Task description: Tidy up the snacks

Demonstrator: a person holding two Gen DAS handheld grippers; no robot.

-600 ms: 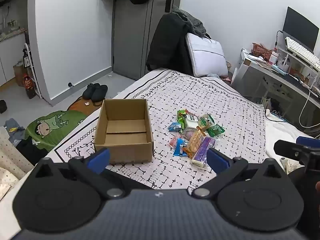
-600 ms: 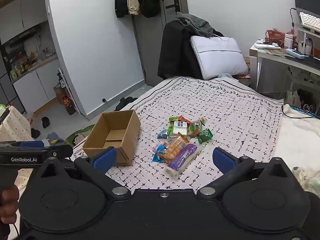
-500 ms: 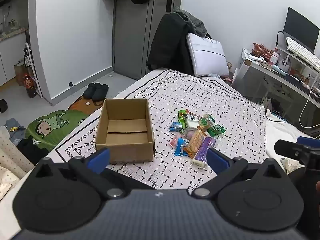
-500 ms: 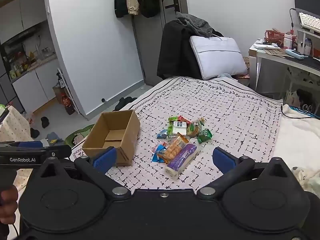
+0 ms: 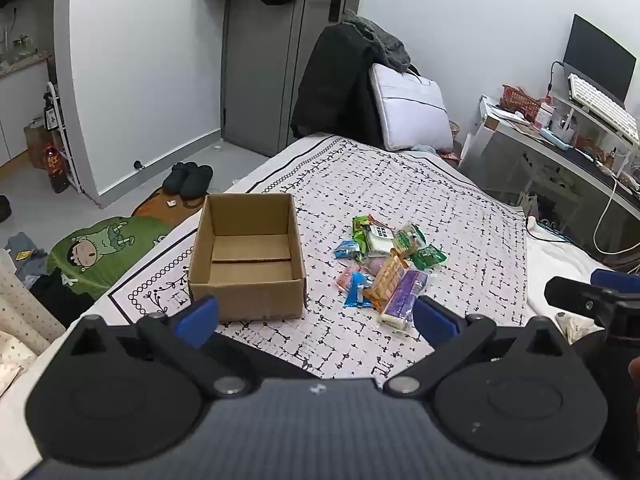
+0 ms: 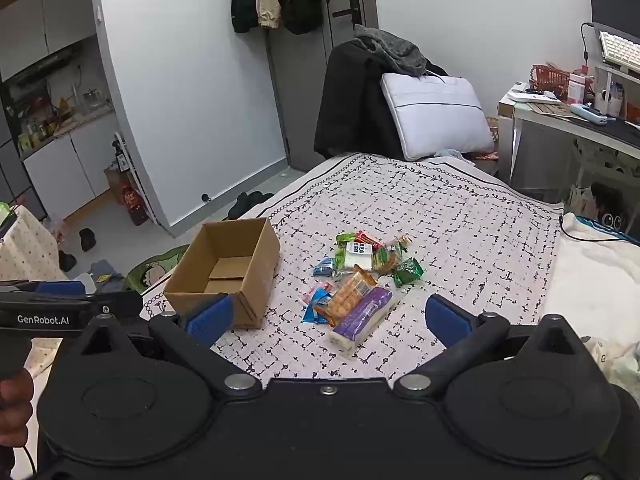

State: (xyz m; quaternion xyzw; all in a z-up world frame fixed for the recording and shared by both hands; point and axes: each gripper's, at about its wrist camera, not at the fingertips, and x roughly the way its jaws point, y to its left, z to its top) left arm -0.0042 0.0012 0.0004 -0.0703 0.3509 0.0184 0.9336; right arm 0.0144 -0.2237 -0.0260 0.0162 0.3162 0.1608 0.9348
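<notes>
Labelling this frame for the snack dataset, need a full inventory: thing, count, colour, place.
cardboard box: 1, brown, open and empty, on the bedspread left of the snacks
snack packets: one loose pile, exact count unclear; green, blue, red, white, on the bedspread
cracker pack: 1, orange, near side of pile
purple pack: 1, purple and white, nearest the grippers
bedspread: 1, white with black pattern
pillow: 1, pale, propped at the far end of the bed
slippers: 1 pair, dark, on the floor
left gripper: open, holds nothing
right gripper: open, holds nothing
</notes>
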